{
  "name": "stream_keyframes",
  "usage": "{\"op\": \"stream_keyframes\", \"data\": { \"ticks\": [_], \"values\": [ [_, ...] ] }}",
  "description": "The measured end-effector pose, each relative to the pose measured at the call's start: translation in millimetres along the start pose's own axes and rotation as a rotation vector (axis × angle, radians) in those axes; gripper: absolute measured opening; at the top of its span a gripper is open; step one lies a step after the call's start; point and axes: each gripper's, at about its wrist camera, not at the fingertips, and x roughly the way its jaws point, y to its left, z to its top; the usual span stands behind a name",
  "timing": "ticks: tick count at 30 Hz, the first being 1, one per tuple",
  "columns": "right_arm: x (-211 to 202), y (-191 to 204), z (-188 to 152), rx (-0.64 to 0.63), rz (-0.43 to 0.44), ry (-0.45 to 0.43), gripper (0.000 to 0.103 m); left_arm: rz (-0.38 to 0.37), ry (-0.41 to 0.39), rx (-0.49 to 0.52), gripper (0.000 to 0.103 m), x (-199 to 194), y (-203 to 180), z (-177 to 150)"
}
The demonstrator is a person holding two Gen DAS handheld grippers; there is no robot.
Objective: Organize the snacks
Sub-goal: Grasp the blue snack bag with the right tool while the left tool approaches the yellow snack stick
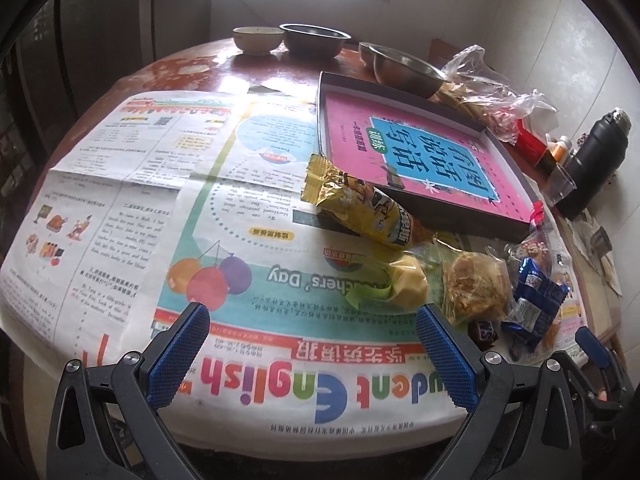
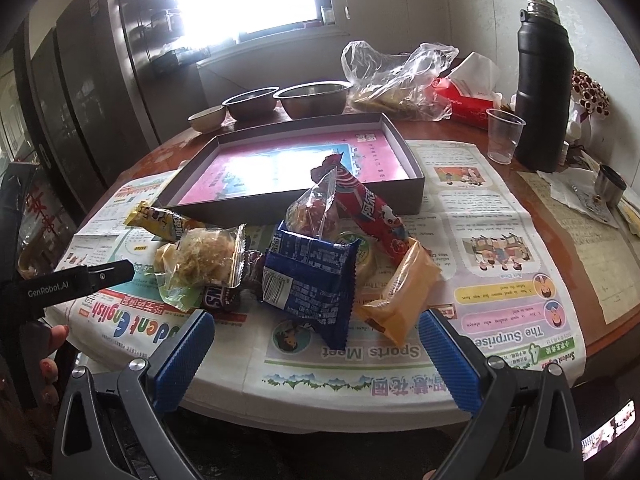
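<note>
in the left wrist view the left gripper (image 1: 312, 354) has its two blue-padded fingers spread wide with nothing between them, hovering low above the near edge of the newspaper (image 1: 132, 208) that covers the round table (image 1: 188, 68). the snacks lie in a loose pile to the right of it: a yellow packet (image 1: 356, 200) leaning against the near wall of the shallow grey box (image 1: 452, 216), a pale yellow sweet (image 1: 408, 284), a clear-wrapped crumbly pastry (image 1: 474, 282) and a blue packet (image 1: 536, 300), all outside the box, which holds only a pink book (image 1: 420, 152). at the far side stand four bowls, three metal and one pale. in the right wrist view the right gripper (image 2: 316, 354) is likewise fully open and empty, aimed level at the pile just ahead of its tips; the blue packet (image 2: 310, 280) and an orange packet (image 2: 398, 292) lie nearest, the pastry (image 2: 204, 258) and a dark snickers bar (image 2: 220, 296) to the left, a long red packet (image 2: 368, 208) propped behind. the left gripper (image 2: 76, 282) juts in from the left edge, well clear of the snacks. one black flask (image 2: 544, 80) and one clear cup (image 2: 504, 134) stand at the far right.
</note>
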Motion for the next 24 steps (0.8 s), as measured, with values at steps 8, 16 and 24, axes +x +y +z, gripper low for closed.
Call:
{"op": "stream_keyframes", "data": {
  "ticks": [8, 16, 24],
  "values": [
    [20, 1, 9, 0.015, -0.053, 0.028, 0.102, 0.019, 0.012, 0.006, 0.103, 15, -2, 11],
    [38, 9, 17, 0.014, -0.092, 0.055, 0.083, -0.013, 0.021, -0.012, 0.103, 25, 0, 25],
    [46, 20, 22, -0.007, -0.11, 0.046, 0.068, -0.062, 0.03, -0.053, 0.102, 35, 4, 34]
  ]
}}
